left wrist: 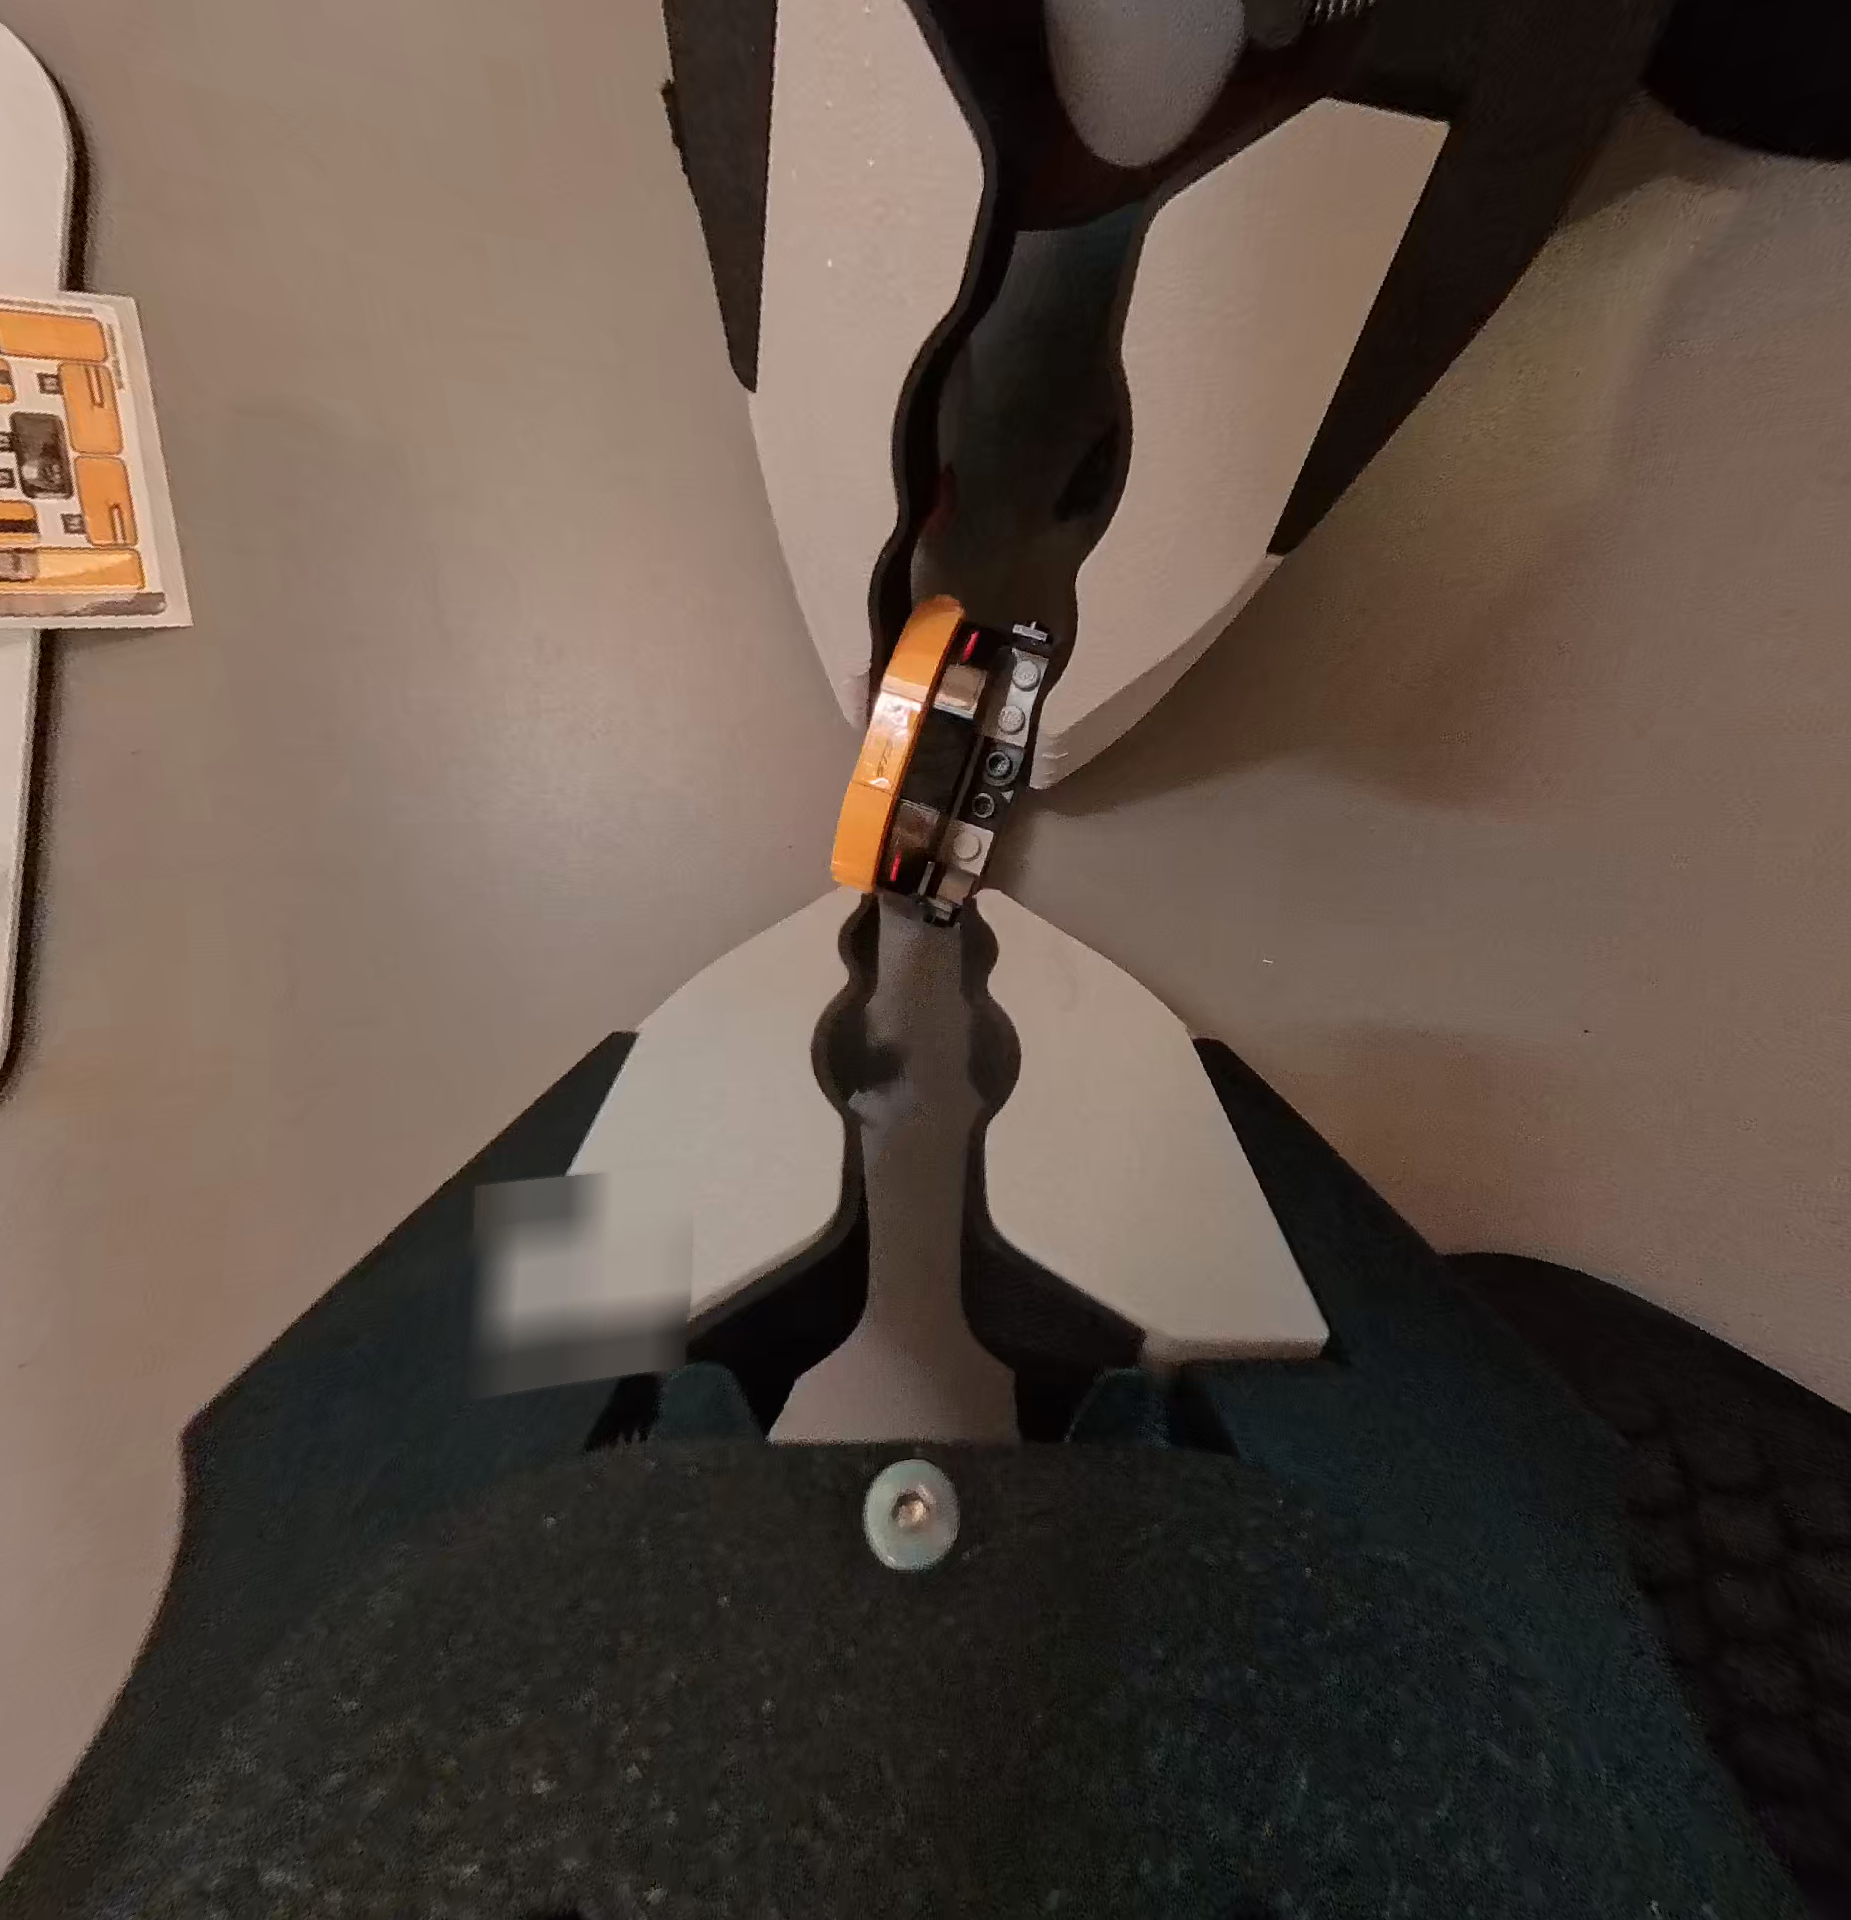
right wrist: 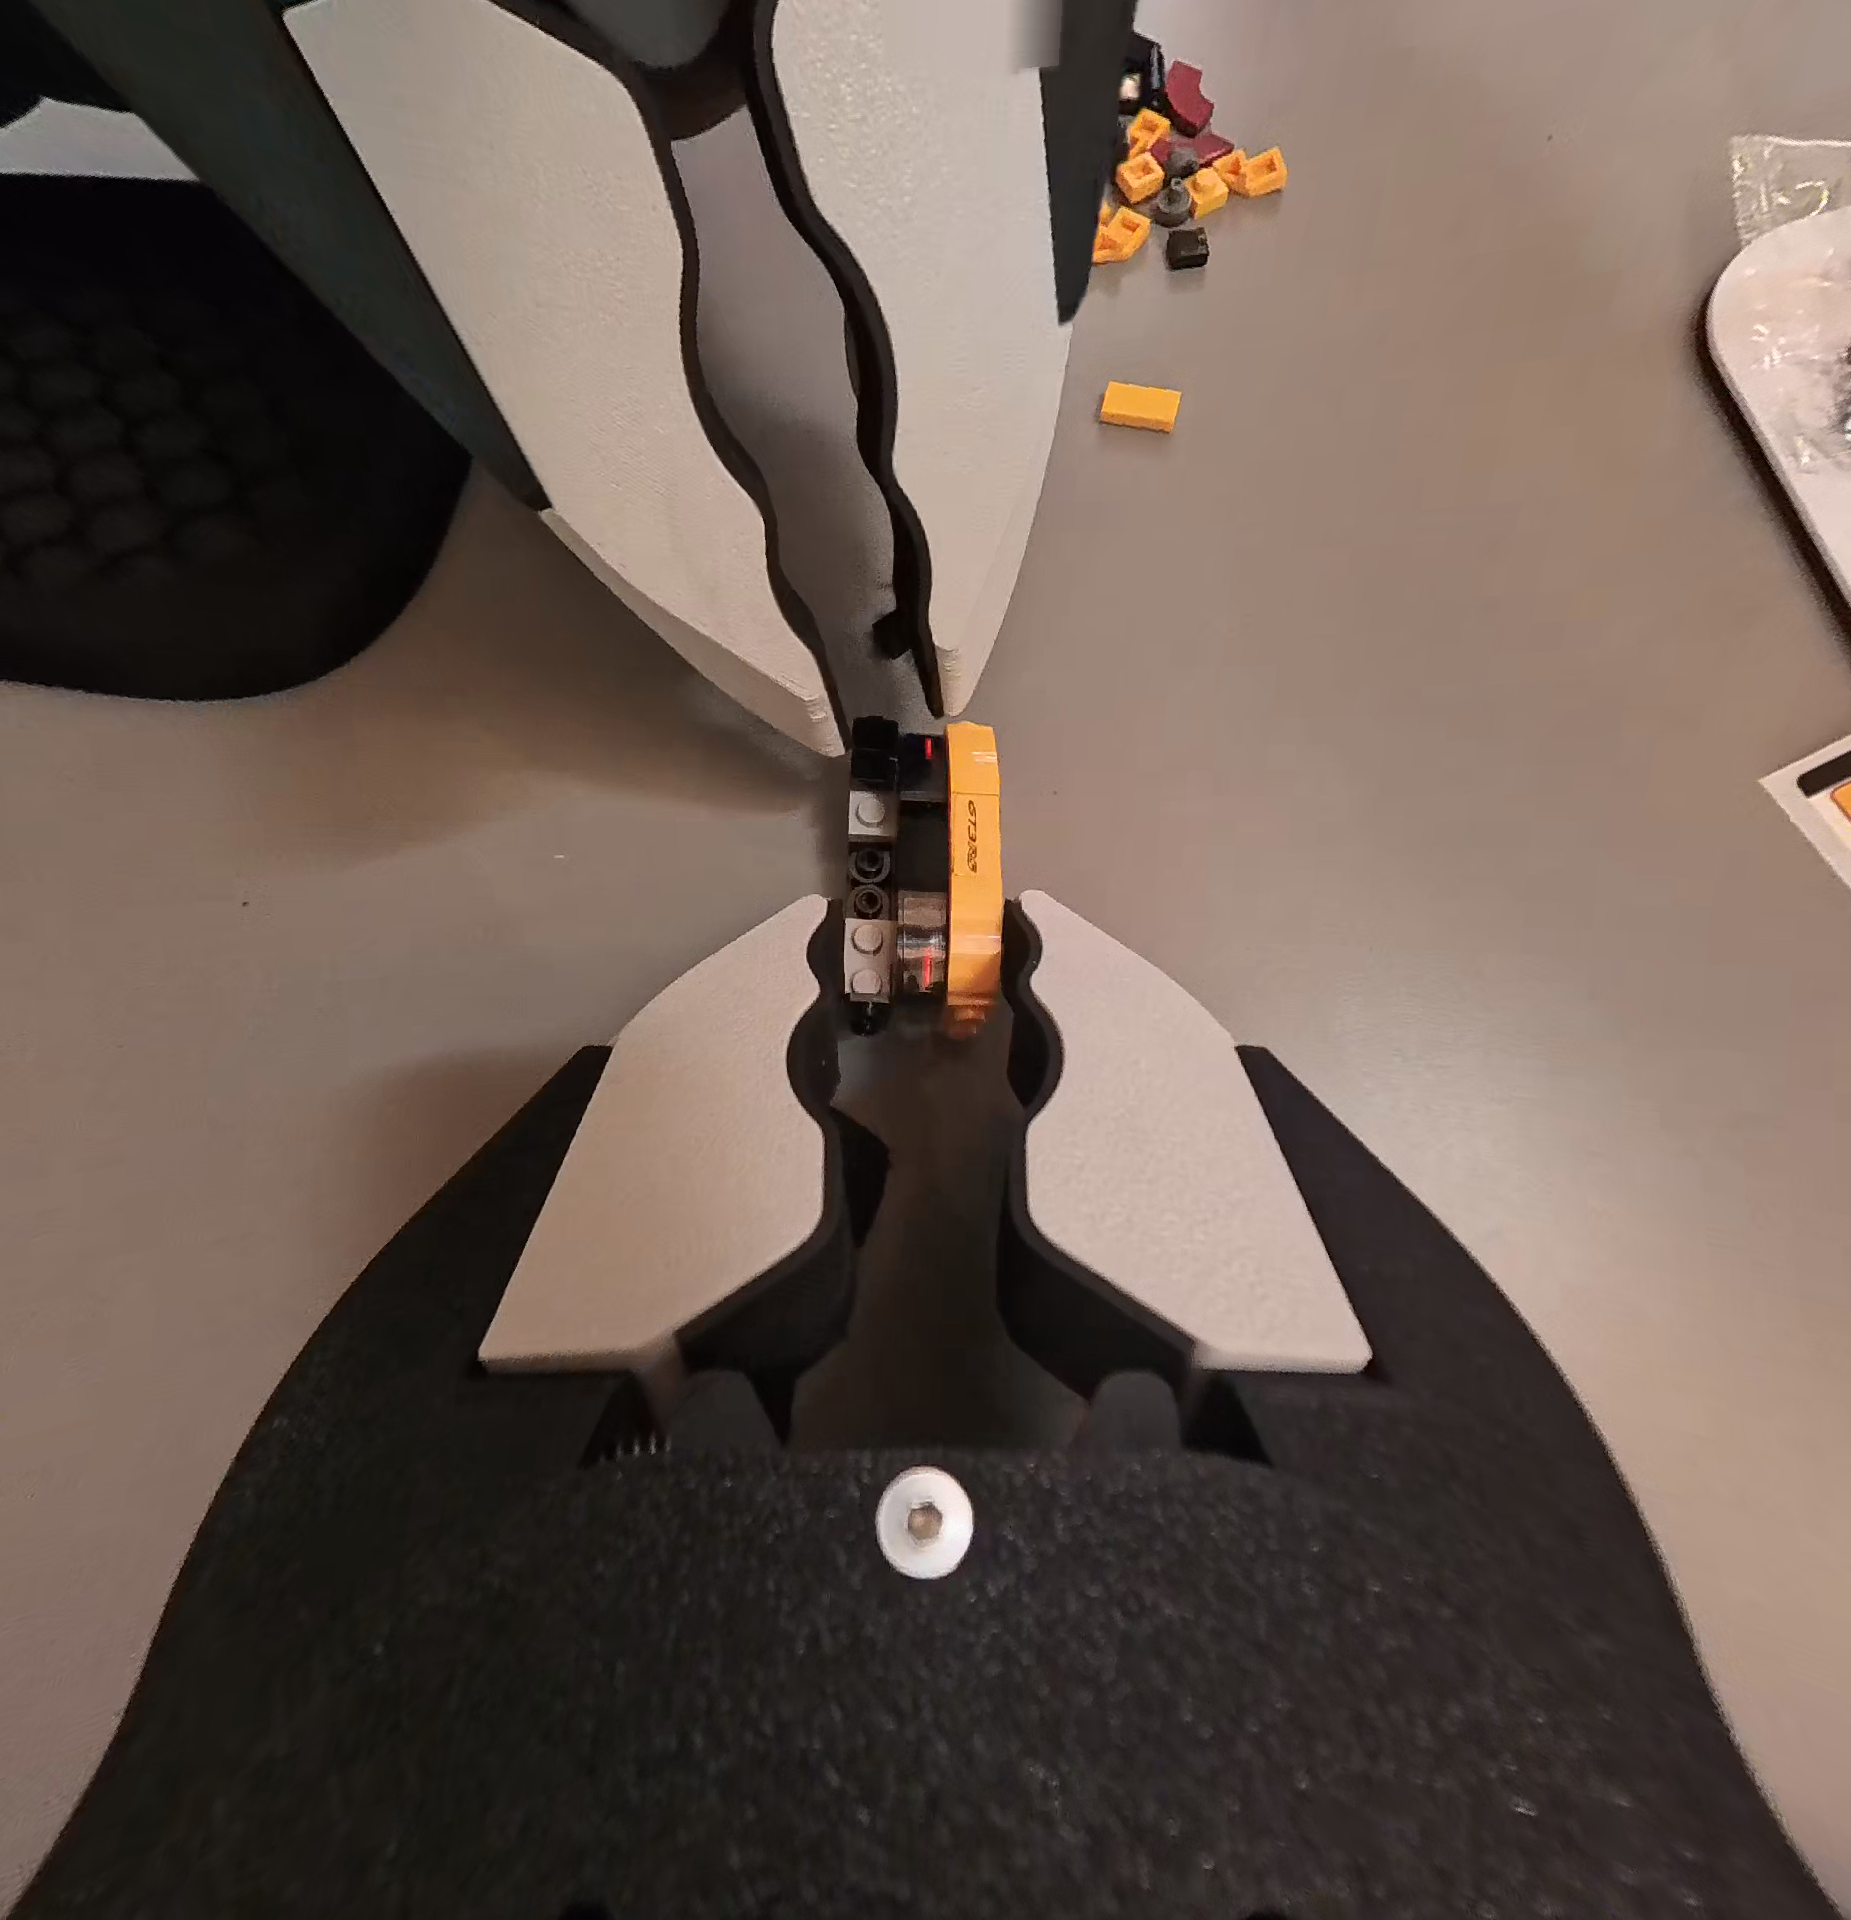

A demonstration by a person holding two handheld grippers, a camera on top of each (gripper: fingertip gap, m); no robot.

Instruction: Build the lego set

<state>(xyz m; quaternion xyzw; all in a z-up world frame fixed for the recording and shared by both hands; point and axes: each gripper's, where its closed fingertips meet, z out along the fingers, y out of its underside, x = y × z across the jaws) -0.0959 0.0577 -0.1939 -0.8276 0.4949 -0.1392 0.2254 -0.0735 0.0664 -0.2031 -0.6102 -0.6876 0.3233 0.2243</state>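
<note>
- Orange-and-black plastic lego assembly (left wrist: 936, 753) is pinched at both ends: left claw (left wrist: 926, 914) at 6 o'clock, right claw (left wrist: 962, 634) at 12.
- Risk: uneven squeezing may split it.

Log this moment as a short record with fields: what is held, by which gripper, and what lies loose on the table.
held item: orange, black and grey lego assembly, off the table
right gripper: fingers closed on the assembly's near end
left gripper: fingers closed on its opposite end
loose parts: pile of orange, dark red and black pieces; single orange tile
paper: sticker sheet
surface: grey table
</note>
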